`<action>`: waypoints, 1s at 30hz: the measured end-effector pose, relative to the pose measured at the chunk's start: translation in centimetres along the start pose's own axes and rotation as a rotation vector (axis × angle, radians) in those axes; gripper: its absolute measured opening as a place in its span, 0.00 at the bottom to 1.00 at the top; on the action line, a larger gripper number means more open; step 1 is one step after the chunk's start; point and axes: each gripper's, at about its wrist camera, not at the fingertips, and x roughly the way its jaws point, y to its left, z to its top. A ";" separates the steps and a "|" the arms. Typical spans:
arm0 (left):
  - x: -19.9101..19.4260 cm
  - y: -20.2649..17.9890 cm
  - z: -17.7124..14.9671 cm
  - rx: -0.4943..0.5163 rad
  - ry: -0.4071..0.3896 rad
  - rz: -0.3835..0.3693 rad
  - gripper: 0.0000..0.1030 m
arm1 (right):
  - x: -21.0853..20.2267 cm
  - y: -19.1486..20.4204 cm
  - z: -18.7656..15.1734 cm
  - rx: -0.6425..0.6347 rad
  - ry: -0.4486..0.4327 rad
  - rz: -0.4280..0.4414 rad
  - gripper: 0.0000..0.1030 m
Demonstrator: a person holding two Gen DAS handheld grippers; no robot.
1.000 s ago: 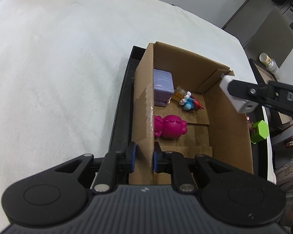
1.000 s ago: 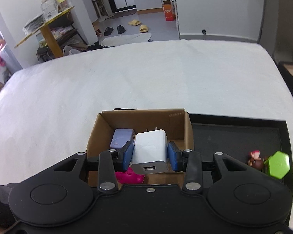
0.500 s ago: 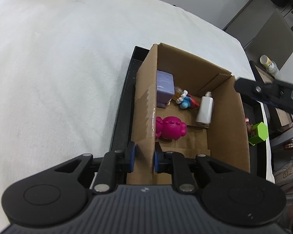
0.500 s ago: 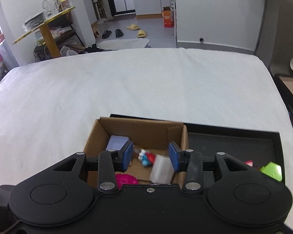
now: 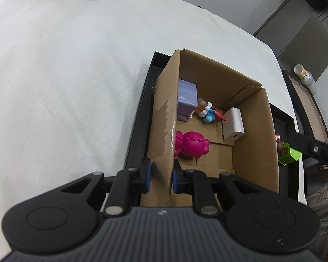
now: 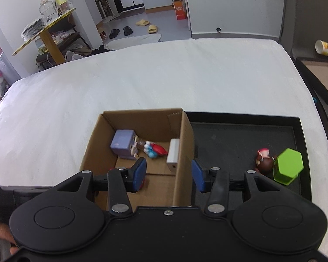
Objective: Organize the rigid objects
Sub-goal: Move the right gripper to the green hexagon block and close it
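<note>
Two toys, a green hexagonal block (image 6: 288,166) and a brown figurine (image 6: 263,161), sat lower right on the black tray (image 6: 234,139) as we clamped our left gripper (image 5: 160,175) on the cardboard box (image 5: 164,118), right gripper (image 6: 169,174) spread empty; both looked light, rigid, best pinched across flat sides.

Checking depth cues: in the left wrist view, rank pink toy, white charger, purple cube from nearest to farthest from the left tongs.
1. pink toy: on the box floor, just ahead of the left tongs, by the gripped wall.
2. white charger: farther in, toward the right wall.
3. purple cube: farthest, against the left wall toward the back.
</note>
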 end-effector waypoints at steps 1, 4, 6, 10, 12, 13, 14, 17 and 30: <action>0.0 0.0 0.0 -0.004 0.001 0.000 0.17 | 0.0 -0.1 -0.1 0.001 0.003 -0.001 0.45; 0.0 0.2 0.1 -0.014 0.005 0.001 0.17 | -0.4 -0.5 -0.3 0.003 0.008 -0.003 0.49; 0.0 0.1 0.2 -0.013 0.003 0.006 0.17 | -0.7 -1.0 -0.5 0.007 0.005 -0.003 0.50; 0.0 0.0 0.2 -0.010 0.003 0.010 0.17 | -1.3 -2.0 -0.9 0.018 -0.001 -0.012 0.52; 0.0 0.0 0.2 -0.013 0.005 0.009 0.17 | -1.5 -3.0 -1.2 0.029 -0.002 -0.026 0.53; 0.0 0.0 0.2 -0.014 0.006 0.009 0.17 | -1.6 -3.5 -1.4 0.036 -0.005 -0.039 0.53; 0.1 0.0 0.2 -0.015 0.007 0.009 0.17 | -1.7 -4.1 -1.5 0.045 -0.009 -0.054 0.52; 0.1 0.1 0.3 -0.024 0.012 0.006 0.17 | -1.9 -6.1 -2.1 0.080 -0.017 -0.095 0.52; 0.3 0.3 0.5 -0.028 0.016 0.006 0.17 | -2.0 -10.9 -3.7 0.142 -0.023 -0.188 0.59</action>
